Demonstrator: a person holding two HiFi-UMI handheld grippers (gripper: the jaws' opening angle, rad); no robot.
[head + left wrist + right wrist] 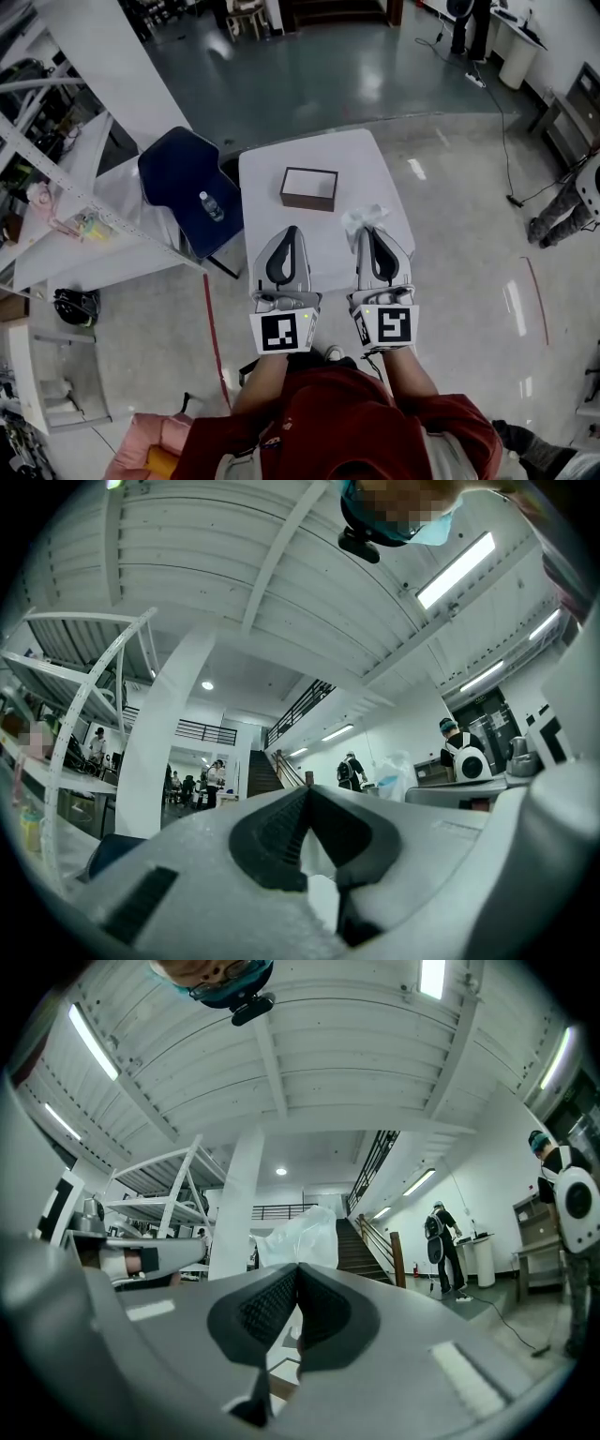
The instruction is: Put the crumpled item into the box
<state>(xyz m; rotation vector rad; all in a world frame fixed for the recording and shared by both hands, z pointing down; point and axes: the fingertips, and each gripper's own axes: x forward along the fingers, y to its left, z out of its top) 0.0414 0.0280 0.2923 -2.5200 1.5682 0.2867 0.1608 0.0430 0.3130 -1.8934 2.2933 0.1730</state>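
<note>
1. My right gripper (296, 1267) has its jaws pressed together on the crumpled white sheet-like wad (302, 1235), which sticks up past the tips at 12 o'clock. In the head view the wad sits over the white square table (262, 178). I cannot tell if it clears the tabletop.
2. My left gripper (307, 789) has its jaws closed with nothing between them, level with the right at its 9 o'clock.
3. The dark brown rectangular box with a pale inside (308, 187) lies open at 11 o'clock from the wad, near but apart.
4. I judge the wad feather-light, soft and springy. It should crush rather than break, and a thin fold could slip out. Pinching a thick bunched part, as now, seems best.
5. Count: one wad, one box, two grippers.
</note>
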